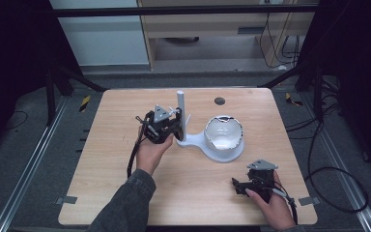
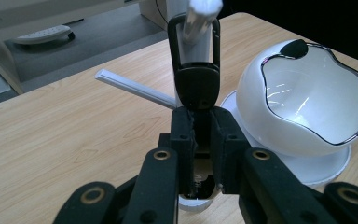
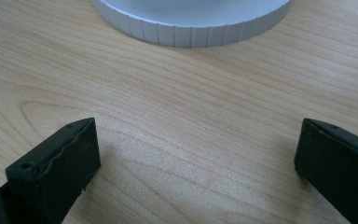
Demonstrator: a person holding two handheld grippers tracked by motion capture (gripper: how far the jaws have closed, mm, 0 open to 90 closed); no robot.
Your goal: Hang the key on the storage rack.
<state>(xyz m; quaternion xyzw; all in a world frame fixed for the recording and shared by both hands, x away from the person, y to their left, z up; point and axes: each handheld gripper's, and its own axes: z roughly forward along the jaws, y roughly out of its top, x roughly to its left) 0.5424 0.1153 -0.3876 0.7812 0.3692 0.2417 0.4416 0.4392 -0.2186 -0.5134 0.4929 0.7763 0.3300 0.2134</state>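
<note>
Black clip (image 2: 195, 70) in left tongs (image 2: 204, 135)

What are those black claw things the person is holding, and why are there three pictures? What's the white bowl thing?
They are grabbers, one in each hand. One picture looks down from above; the other two come from little cameras riding on each grabber. On the wooden table stands a white stand with a tall post and a shiny round bowl. The left gripper is squeezed shut on a black loop that goes around the post. The right gripper is open above bare table and holds nothing.
</note>
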